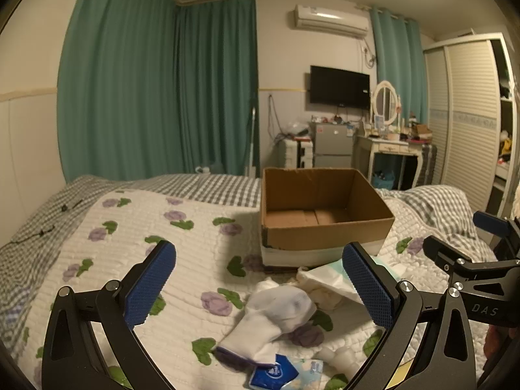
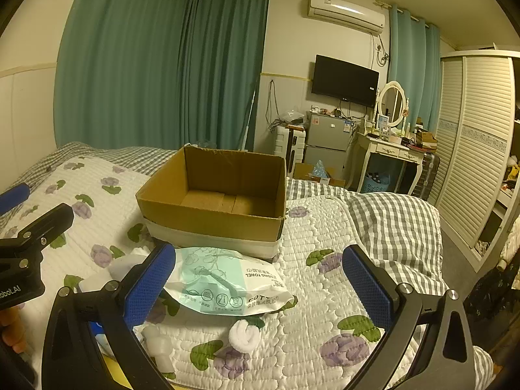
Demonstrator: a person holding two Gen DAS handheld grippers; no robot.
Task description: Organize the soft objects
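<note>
An open, empty cardboard box point(image 1: 325, 227) point(image 2: 208, 217) stands on the flowered quilt. In front of it lie a white sock point(image 1: 276, 318), a pale green and white cotton towel pack point(image 2: 224, 286) point(image 1: 328, 279), a rolled white sock point(image 2: 243, 331), a blue tissue pack point(image 1: 282, 373) and a small white plush toy point(image 2: 159, 347) point(image 1: 341, 357). My left gripper point(image 1: 260, 286) is open and empty above the white sock. My right gripper point(image 2: 260, 286) is open and empty above the towel pack. Each gripper shows at the edge of the other's view.
The quilt point(image 2: 325, 292) covers a bed with a grey checked sheet point(image 2: 390, 221). Green curtains point(image 1: 156, 91) hang behind. A small fridge point(image 2: 328, 136), a dressing table point(image 2: 386, 152) with mirror and a louvred wardrobe point(image 2: 471, 162) stand at the right beyond the bed.
</note>
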